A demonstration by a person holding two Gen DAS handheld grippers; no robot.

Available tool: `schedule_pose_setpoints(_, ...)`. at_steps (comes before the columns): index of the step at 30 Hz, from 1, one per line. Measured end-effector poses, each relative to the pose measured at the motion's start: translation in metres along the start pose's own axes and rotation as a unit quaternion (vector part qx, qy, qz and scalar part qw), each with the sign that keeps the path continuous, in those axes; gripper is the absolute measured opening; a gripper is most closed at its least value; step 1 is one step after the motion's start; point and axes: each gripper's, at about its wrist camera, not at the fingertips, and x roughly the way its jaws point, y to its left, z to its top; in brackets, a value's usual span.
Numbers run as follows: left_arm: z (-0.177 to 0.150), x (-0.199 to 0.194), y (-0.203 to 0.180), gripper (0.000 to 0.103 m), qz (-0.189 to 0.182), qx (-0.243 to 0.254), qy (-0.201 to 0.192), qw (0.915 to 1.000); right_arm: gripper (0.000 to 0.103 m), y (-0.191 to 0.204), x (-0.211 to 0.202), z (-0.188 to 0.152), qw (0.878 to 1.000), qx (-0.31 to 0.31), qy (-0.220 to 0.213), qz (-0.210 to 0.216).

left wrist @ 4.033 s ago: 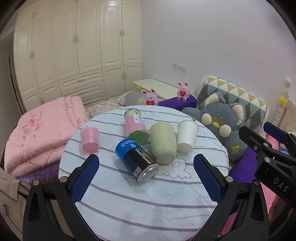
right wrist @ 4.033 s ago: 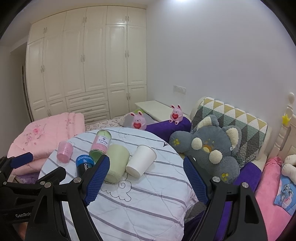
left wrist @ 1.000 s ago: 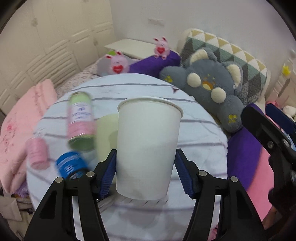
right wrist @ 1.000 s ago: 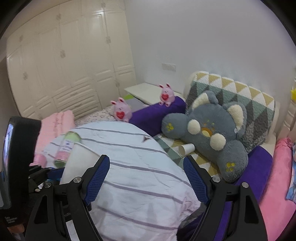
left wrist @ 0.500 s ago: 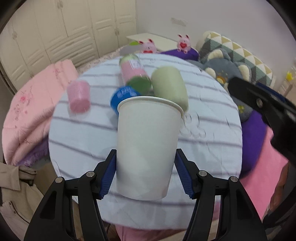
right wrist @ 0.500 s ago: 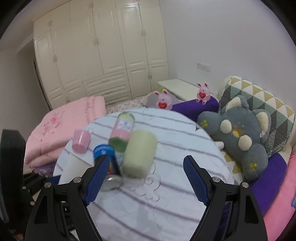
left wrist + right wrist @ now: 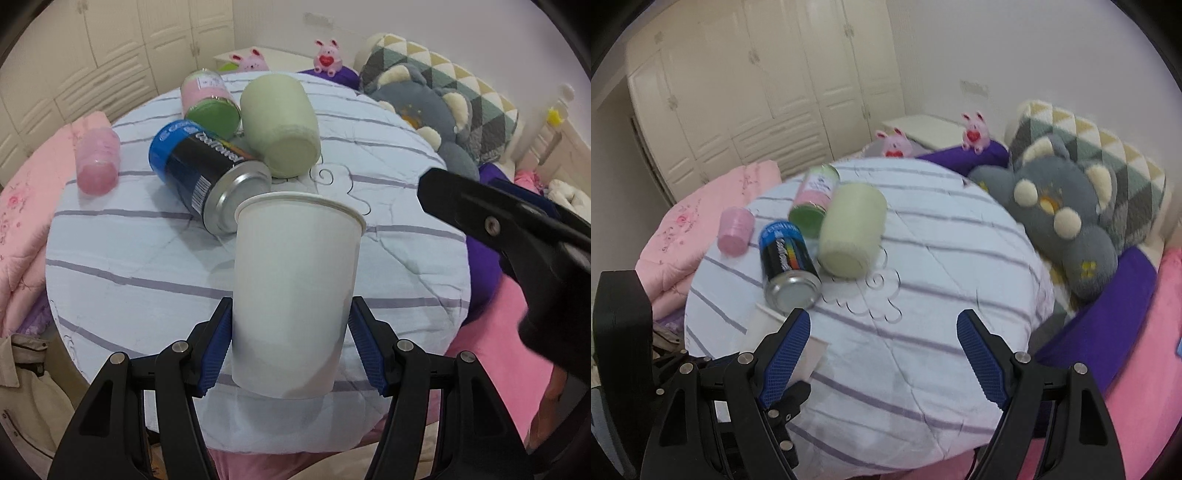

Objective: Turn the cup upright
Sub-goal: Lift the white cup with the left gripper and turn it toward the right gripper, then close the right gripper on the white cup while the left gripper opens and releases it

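Jaws of your left gripper are clamping the white paper cup mouth-up just above the round striped tabletop's near edge, so be lowering it squarely while your right gripper is idling agape.

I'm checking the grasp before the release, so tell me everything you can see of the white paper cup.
The white paper cup is plain and unprinted, tapering from a rolled rim at its open mouth down to a narrower base. It stands upright, mouth up, its inside hidden from the camera. The left gripper is shut on its lower wall, one blue-padded finger on each side. Its base is low over the near edge of the round striped tablecloth; actual contact cannot be judged. In the right wrist view only part of it shows.
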Motion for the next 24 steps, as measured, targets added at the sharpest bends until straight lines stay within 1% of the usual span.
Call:
schedule_pose_setpoints(3,-0.001,0.004,0.001,0.065,0.005,-0.003,0.001,1.0000,0.083,-0.001,0.003,-0.003,1.000,-0.001,0.005,0.003)
schedule_pose_setpoints(4,-0.001,0.005,0.001,0.069,0.008,-0.002,0.002,1.0000,0.083,0.000,0.003,-0.003,1.000,-0.003,0.005,0.003)
schedule_pose_setpoints(5,0.000,0.005,0.001,0.077,0.011,-0.004,0.005,0.9999,0.083,0.001,0.004,-0.002,1.000,-0.005,0.007,0.006)
schedule_pose_setpoints(7,0.001,0.003,0.002,0.085,0.009,-0.009,0.002,0.9999,0.083,0.001,0.005,-0.001,1.000,-0.005,0.007,0.008)
schedule_pose_setpoints(11,0.002,-0.006,0.006,0.089,0.008,-0.016,-0.013,0.9998,0.083,0.003,0.005,0.002,1.000,-0.006,0.006,0.016)
schedule_pose_setpoints(14,0.001,-0.012,0.011,0.090,0.011,-0.018,-0.016,0.9996,0.083,0.005,0.004,0.005,1.000,-0.004,0.008,0.028)
schedule_pose_setpoints(17,-0.004,-0.021,0.017,0.091,-0.005,-0.026,-0.022,0.9994,0.083,0.008,0.003,0.005,0.999,-0.002,0.013,0.043)
schedule_pose_setpoints(21,-0.010,-0.032,0.023,0.093,-0.005,-0.025,-0.031,0.9992,0.083,0.012,0.007,0.003,0.997,0.012,0.037,0.074)
schedule_pose_setpoints(24,-0.014,-0.036,0.030,0.094,-0.004,-0.027,-0.031,0.9991,0.083,0.019,0.012,0.000,0.995,0.014,0.049,0.081)
